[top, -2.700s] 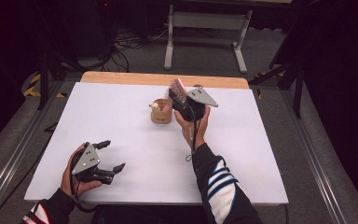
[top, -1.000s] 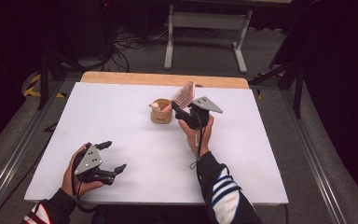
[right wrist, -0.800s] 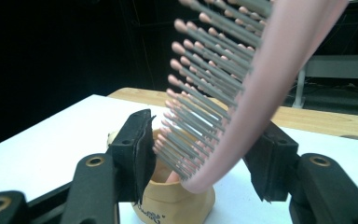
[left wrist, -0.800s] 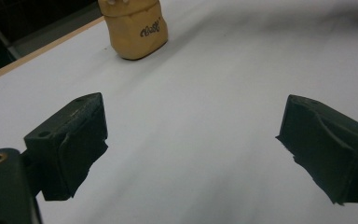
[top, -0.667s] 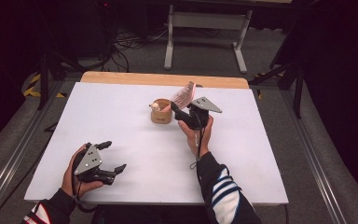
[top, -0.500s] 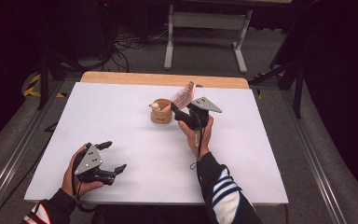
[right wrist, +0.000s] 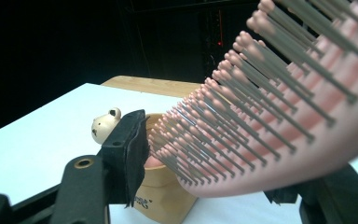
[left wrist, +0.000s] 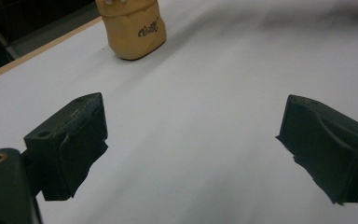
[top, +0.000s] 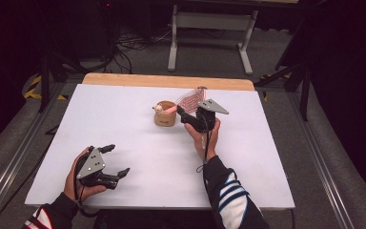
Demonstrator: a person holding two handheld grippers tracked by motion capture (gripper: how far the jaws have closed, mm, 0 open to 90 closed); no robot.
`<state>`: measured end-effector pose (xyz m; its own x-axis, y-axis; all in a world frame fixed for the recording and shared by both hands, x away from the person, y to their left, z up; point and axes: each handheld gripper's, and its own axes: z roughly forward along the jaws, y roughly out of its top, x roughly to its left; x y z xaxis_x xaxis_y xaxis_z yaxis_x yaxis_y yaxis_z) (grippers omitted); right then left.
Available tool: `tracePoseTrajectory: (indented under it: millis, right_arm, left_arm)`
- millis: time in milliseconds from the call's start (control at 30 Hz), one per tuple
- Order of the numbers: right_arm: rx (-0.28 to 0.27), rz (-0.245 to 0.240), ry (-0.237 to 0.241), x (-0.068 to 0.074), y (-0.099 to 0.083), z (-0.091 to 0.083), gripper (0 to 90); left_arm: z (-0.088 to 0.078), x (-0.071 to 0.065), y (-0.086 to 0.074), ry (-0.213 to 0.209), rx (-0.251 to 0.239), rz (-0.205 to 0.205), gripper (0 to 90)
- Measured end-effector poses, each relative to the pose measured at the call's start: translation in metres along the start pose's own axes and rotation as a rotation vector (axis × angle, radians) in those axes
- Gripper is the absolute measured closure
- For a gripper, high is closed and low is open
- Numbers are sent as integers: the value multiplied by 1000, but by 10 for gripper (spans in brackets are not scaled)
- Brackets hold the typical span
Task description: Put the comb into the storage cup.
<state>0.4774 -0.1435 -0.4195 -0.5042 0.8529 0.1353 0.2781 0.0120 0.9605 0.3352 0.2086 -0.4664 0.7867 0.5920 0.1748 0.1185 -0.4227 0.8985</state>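
Two grippers: the right gripper (top: 189,118) has just been opening around a pink hairbrush (right wrist: 279,112) beside the wooden cup (top: 165,113) — the left gripper (top: 116,161) rests wide open.

We see a white table (top: 124,119) with a bare wooden strip (top: 124,79) along its far edge; a small tan wooden cup (top: 165,114) stands on it.

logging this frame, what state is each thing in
pink hairbrush: tilted, handle end in the cup, head between the right jaws
wooden cup: upright on the table
right hand-held gripper: jaws just been opening, around the brush
left hand-held gripper: open, empty
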Motion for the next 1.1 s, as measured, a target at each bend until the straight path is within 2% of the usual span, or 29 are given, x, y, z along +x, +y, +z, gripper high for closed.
tracePoseTrajectory:
  millis: [567,1100]
  right_arm:
    - [20,-19,-1,1,-1,-1,355]
    - [-7,-48,-22,2,3,-10,313]
  left_arm:
    - [-1,0,0,2,-7,-1,85]
    - [-1,-1,1,5,-9,5,89]
